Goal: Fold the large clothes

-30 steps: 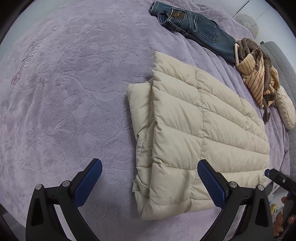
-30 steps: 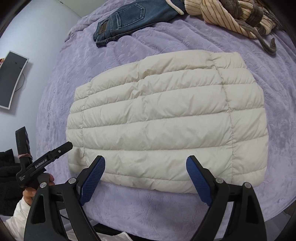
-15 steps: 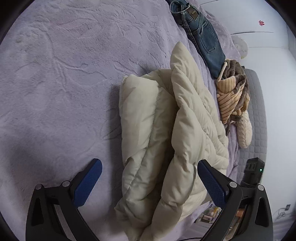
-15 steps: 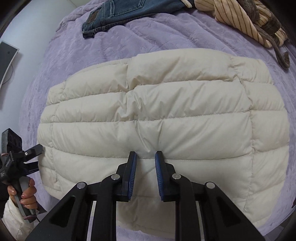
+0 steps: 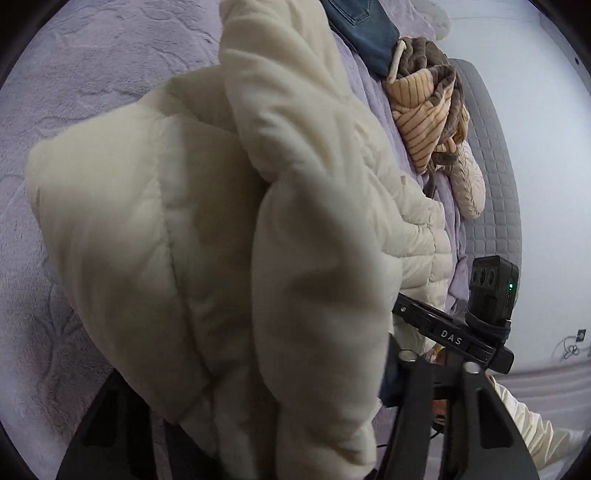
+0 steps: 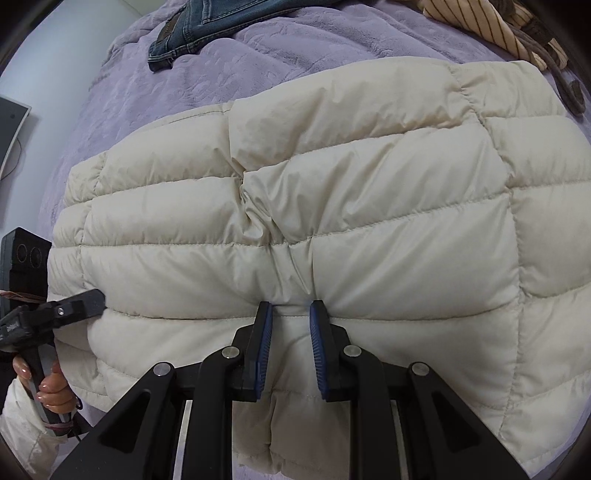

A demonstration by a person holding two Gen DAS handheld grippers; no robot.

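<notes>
The cream quilted down jacket [image 6: 332,206] lies already folded into a thick block on the purple bed cover [image 6: 122,122], its near edge at the front of the bed. It looks light but bulky — soft, springy fill under a smooth shell that I judge to be slippery, so a shallow pinch would likely slide off and the layers would puff apart once let go. The best hold seems to be deep at a stitched seam near the edge, where the fill is thin and the pads can bite through all layers. The right hand-held gripper [image 6: 290,314] has done that: its blue pads [image 6: 264,343] are clenched on a pucker of fabric at the middle of the near edge, and creases run up from the pinch. The left hand-held gripper [image 6: 83,301] is at the jacket's left end; its jaws have just been closing with the folded end bulging between them, though in the left wrist view the fabric hides the pads and I cannot tell whether they press it yet. There are no containers here — only jeans [image 6: 207,22] and a striped brown garment [image 5: 428,114] lying loose at the far side of the bed, well apart from the jacket.
</notes>
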